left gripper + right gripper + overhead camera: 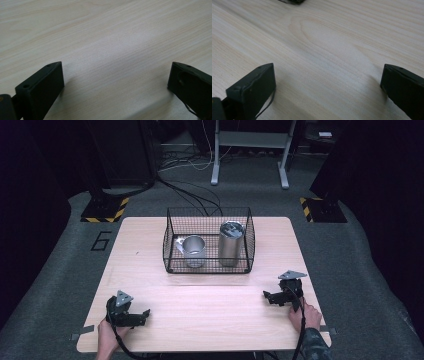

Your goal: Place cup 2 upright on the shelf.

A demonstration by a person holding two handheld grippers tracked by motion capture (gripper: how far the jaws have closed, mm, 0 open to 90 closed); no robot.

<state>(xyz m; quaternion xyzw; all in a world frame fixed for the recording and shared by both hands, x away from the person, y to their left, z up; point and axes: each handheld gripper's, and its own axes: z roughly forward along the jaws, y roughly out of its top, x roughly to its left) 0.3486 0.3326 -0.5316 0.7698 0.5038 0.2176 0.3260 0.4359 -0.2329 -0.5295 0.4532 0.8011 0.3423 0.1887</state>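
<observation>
On the near left of the light wooden table (150,270) the left black two-jaw gripper (144,314) lies low over the bare wood, held by a hand (106,332) that comes in from the near edge; in the left gripper view the left gripper (116,75) has its jaws spread wide, one at each lower corner, with nothing but pale wood grain between them, so it is released and grasps nothing. On the near right the right black two-jaw gripper (267,296), held by the other hand (306,315) in a camouflage sleeve (316,345), points leftward across the table; in the right gripper view the right gripper (328,76) is likewise spread wide over bare wood, its jaws close above the table surface, and it holds nothing. Well apart from both, toward the far middle of the table, stands a black wire basket (172,262). Inside it, on the left, a shiny metal mug with a handle (192,250) stands upright, and on the right a taller cylindrical steel tumbler (230,245) stands upright beside it, the two near each other but not touching
</observation>
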